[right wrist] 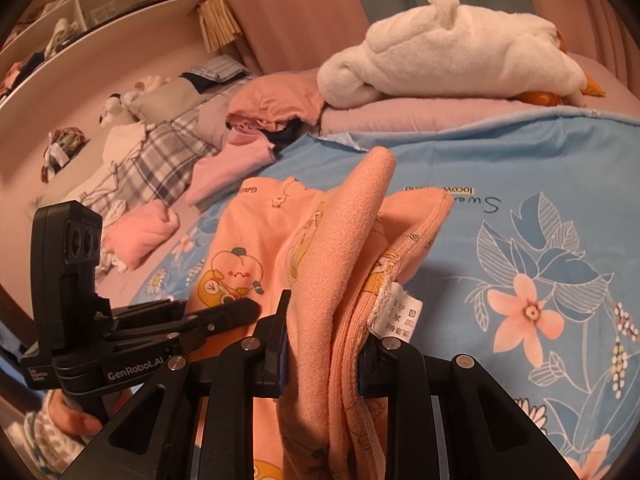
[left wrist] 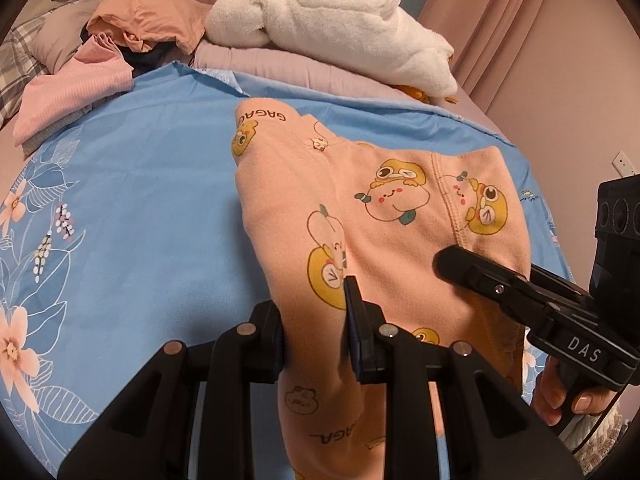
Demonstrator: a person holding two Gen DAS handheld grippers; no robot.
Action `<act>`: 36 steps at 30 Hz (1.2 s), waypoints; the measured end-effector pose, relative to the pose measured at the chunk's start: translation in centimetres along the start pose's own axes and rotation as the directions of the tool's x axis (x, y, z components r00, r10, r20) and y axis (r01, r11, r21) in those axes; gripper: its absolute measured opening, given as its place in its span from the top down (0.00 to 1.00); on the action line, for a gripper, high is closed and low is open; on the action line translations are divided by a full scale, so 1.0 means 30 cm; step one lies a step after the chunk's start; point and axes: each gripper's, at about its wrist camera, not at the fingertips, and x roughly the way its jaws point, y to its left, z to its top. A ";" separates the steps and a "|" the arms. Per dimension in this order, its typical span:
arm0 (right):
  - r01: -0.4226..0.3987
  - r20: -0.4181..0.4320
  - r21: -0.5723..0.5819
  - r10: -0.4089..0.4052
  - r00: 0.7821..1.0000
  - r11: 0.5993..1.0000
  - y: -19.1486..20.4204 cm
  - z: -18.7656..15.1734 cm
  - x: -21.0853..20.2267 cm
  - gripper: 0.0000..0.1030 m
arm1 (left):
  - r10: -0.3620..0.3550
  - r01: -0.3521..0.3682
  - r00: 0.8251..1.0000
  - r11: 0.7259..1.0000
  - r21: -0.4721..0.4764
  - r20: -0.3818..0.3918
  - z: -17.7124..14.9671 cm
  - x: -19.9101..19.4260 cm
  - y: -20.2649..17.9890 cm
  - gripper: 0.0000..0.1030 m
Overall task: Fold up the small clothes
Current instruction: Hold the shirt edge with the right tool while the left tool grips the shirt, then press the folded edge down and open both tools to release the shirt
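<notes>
Plainly, the small peach-orange knit garment printed with cartoon peaches and yellow ducks (left wrist: 384, 216) is a light, limp thing: it sags wherever nothing bears it, creases under its own drape, and has no stiffness to keep an edge straight, so it looks best taken by its thicker parts, the ribbed band and the stitched seams, where several layers bunch and the pads can bite without slipping. It lies partly spread on the pale blue floral bedsheet (left wrist: 132, 208), its far end resting flat with the lettered cuff toward the folded bedding, while the near end is lifted off the sheet by both tools. The left gripper (left wrist: 314, 336) is clenched on a fold of the fabric, cloth filling the narrow gap between its black pads and hanging down beneath them. The right gripper (right wrist: 322, 344) likewise pinches a thick wad, the ribbed band doubled over with the white care label (right wrist: 402, 310) sticking out at its side. Both tools point forward and downward toward the bed, side by side and close together, each held by a hand (left wrist: 560, 396) low at the frame edge. My judgement is that the grips sit near enough to let the middle droop; spreading them apart should tauten the edge before it is laid.
</notes>
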 end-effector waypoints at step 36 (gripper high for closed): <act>0.067 -0.173 0.188 -0.034 0.984 0.980 -0.223 -0.073 0.218 0.66 | 0.049 -0.051 0.989 0.999 -0.013 -0.138 -0.004 0.194 0.082 0.64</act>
